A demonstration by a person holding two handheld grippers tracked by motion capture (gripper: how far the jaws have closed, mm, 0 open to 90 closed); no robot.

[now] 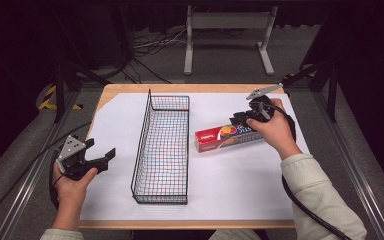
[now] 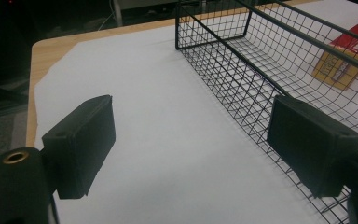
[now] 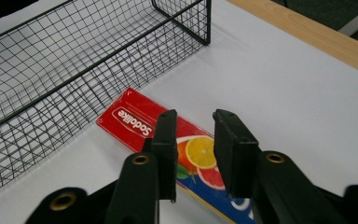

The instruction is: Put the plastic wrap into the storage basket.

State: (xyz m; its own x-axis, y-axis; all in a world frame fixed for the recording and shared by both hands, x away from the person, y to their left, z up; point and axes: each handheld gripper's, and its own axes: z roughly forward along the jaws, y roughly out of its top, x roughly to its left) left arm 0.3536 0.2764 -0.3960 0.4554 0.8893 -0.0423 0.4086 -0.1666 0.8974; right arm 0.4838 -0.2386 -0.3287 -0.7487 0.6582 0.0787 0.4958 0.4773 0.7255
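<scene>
A long red-and-blue Sodalike box (image 1: 228, 138) printed with citrus slices lies flat just right of the empty black wire basket (image 1: 162, 145), its red end nearest the basket

Red end of box (image 3: 135, 122) — white "Sodalike" brand; other print unreadable.

You have one wire basket (image 1: 162, 150), one long printed box (image 1: 227, 138) and one white sheet (image 1: 240, 185) on one counter (image 1: 125, 89). You hold two tongs, left (image 1: 107, 156) and right (image 1: 236, 119).
</scene>
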